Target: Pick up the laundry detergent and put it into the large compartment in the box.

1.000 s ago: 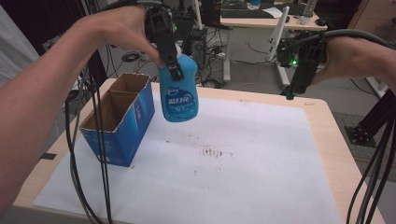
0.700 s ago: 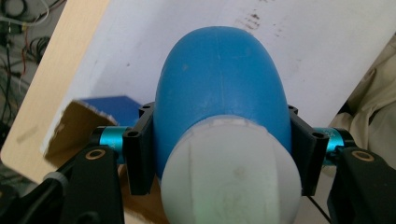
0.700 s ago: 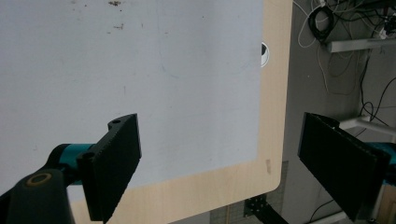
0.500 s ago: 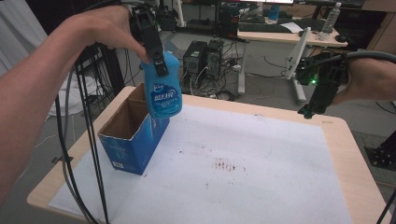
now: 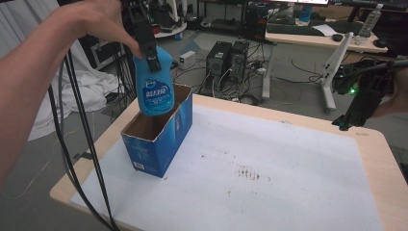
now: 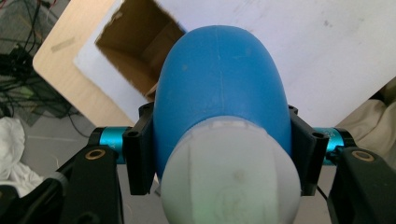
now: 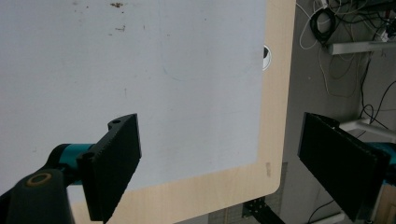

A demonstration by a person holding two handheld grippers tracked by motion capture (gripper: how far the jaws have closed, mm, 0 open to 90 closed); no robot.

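Left tongs (image 5: 150,55) are clamped on the neck of a blue bottle (image 5: 154,89), which hangs upright, long axis vertical, cap up and base down, its bottom just over the open top of a blue cardboard box (image 5: 159,139) at the mat's nine o'clock side. Right tongs (image 5: 347,120) hang with jaws wide apart over the table's (image 5: 380,159) three o'clock edge, well apart from the box, with open white mat (image 5: 269,168) between.

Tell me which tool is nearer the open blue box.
Left. The left tool holds the blue bottle directly above the open blue box; the right tool hangs open at the table's far right edge.
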